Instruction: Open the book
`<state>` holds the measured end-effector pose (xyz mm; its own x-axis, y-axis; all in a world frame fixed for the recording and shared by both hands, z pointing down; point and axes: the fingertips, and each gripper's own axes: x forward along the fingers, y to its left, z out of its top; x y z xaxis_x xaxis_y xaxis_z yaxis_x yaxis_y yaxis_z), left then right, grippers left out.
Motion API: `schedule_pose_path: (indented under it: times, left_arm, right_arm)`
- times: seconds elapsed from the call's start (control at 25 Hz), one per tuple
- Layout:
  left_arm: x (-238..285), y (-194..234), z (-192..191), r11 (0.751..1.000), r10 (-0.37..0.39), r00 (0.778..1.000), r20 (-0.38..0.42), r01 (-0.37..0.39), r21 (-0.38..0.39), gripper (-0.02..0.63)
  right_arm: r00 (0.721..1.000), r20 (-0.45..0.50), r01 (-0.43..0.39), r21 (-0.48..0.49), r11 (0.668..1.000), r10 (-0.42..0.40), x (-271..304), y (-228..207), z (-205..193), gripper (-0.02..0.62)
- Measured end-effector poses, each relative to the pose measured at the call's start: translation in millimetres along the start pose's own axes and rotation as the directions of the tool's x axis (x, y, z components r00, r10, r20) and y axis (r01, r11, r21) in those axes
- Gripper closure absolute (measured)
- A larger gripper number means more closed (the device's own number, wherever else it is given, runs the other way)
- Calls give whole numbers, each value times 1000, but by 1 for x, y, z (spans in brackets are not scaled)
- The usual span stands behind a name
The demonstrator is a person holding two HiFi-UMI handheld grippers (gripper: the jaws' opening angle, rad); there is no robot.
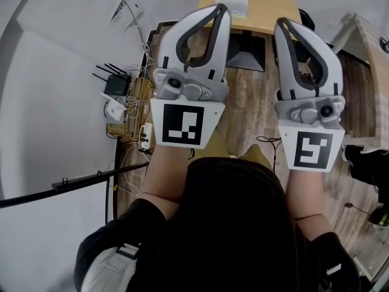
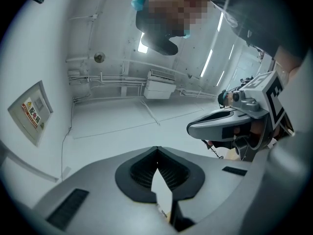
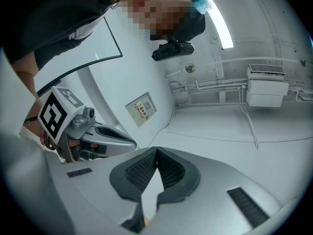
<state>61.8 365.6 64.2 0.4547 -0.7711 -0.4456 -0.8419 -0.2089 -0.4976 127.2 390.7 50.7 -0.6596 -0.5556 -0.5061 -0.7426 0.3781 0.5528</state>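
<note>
Head view, everything placed off the table (image 1: 273, 5):

- Far left of table, against the wall: router (image 1: 115, 85) with its antennas up, tangle of cables (image 1: 130, 111) just beside it on the wood floor (image 1: 255, 102).
- left gripper (image 1: 220, 10): held up on the near side of the table, tips overlapping the table's near left edge in frame. In its own view (image 2: 156, 150) the pads meet at the tip, claw closed right down with nothing in it.
- book (image 1: 233, 0): yellow cover, lying flat on the table near its left half, close to the near edge. No gripper touches it. Too small to tell whether it's shut.
- right gripper (image 1: 282, 23): also up on the near side of the table, tips just short of the near right corner in frame. In its own view (image 3: 156, 150) the pads are together, claw closed and empty.
- Grippers side by side, apart from each other, each visible in the other's view.
- Right of table: dark object (image 1: 368, 166) on the floor, can't tell what it is.
</note>
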Motion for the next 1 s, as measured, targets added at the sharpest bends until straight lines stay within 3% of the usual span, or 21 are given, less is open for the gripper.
schedule_pose_path:
  times: [0.48, 1.0]
  left_arm:
    - [43, 28, -58, 998, -49, 999, 24, 49, -27, 600]
    - [171, 115, -170, 990, -139, 988, 64, 141, -28, 600]
  right_arm:
    - [999, -37, 18, -13, 1000, -18, 48, -5, -58, 565]
    - [994, -74, 82, -60, 995, -86, 193, -42, -167, 565]
